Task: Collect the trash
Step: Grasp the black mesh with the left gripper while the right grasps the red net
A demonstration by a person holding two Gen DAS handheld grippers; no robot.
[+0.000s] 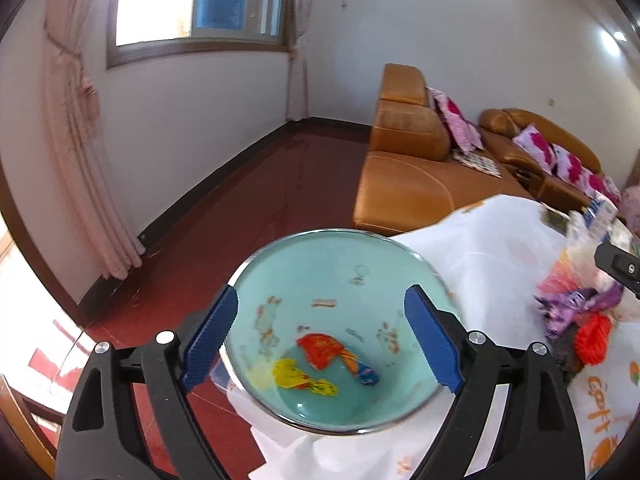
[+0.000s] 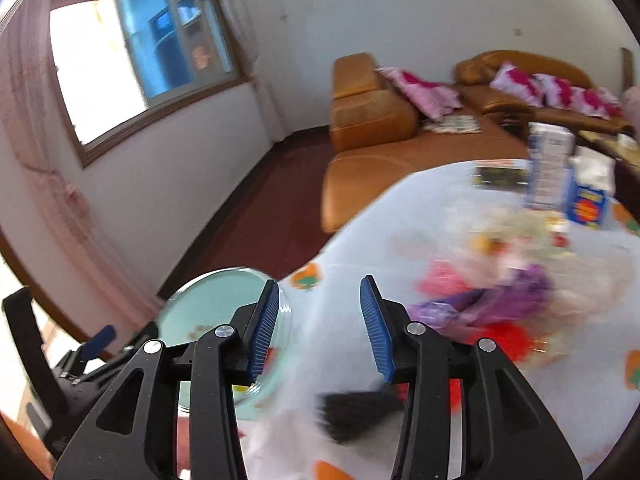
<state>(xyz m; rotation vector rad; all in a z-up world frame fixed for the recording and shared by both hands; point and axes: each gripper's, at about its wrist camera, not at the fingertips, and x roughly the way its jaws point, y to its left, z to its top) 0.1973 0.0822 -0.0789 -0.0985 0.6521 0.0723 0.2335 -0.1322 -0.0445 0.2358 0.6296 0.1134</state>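
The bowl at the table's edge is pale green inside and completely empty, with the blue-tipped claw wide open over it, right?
Not quite. The bowl is pale green inside and the left claw stands open over it, but it is not empty: the left wrist view shows a red wrapper and a yellow wrapper lying in its bottom.

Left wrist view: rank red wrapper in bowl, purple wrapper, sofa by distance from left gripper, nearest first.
From the left gripper:
1. Red wrapper, inside the teal bowl, between the open fingers.
2. Purple wrapper, on the table to the right.
3. Sofa, beyond the table.
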